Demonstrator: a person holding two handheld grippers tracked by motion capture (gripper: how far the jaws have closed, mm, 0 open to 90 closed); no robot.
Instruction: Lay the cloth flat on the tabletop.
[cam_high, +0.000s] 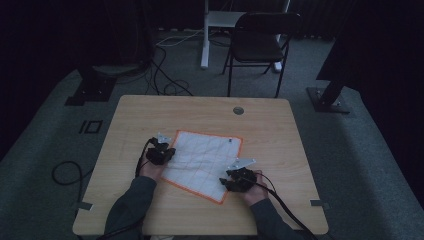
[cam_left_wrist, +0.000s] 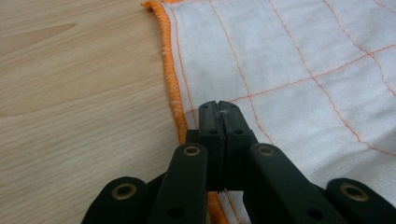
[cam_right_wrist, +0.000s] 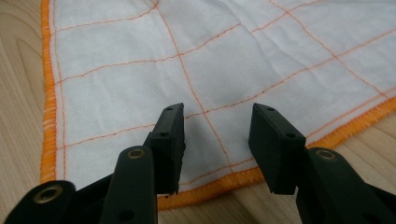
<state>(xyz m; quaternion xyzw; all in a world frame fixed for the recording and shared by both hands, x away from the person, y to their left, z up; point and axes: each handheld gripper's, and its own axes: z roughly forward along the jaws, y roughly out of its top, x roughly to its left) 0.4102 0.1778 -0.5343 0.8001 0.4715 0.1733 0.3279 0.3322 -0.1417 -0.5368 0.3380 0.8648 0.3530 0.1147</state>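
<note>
White cloth (cam_high: 202, 160) (orange-edged, gridded) lying flat.

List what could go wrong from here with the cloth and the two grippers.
1. The left gripper is shut at the cloth's orange hem; if it has pinched only a few threads, the edge may slip out when lifted.
2. The right gripper hangs open over the near hem, gripping nothing, so a pull from the left alone could drag and bunch the cloth across the table.
3. Closing the right jaws too far in may catch a fold rather than the edge.

Black folding chair (cam_high: 260, 40), floor cables (cam_high: 165, 80), table grommet (cam_high: 238, 110)
</note>
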